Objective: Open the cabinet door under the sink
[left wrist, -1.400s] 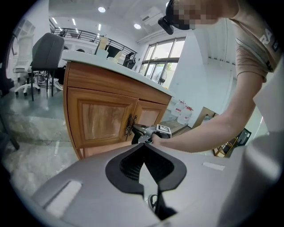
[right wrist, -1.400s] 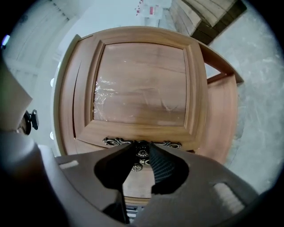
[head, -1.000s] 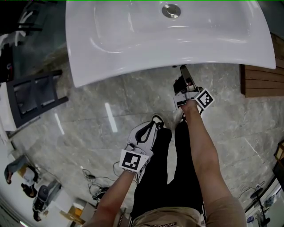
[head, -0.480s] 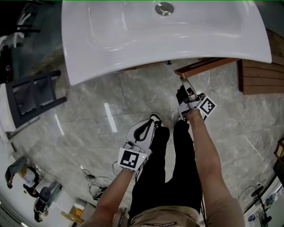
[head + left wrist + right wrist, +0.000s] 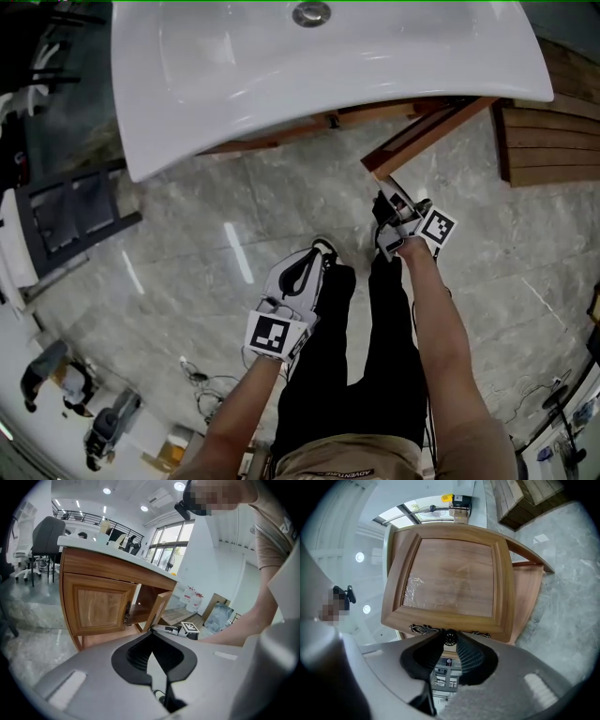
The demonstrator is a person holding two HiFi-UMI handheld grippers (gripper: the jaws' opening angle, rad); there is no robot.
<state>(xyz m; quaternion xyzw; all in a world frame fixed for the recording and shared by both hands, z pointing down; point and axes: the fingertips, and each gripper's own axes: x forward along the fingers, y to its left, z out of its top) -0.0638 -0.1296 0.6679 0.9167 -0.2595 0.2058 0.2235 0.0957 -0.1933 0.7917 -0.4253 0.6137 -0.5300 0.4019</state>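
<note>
The white sink (image 5: 328,66) spans the top of the head view above the wooden cabinet (image 5: 108,568). The cabinet door (image 5: 450,583) on my right stands partly open, angled out from under the basin's front edge over the grey stone floor (image 5: 187,244). My right tool (image 5: 384,187) is clamped on that door's small round knob (image 5: 450,638), pads pinching it from both sides, while my left tool (image 5: 323,248) hangs low beside my leg, jaws together with nothing between them.
</note>
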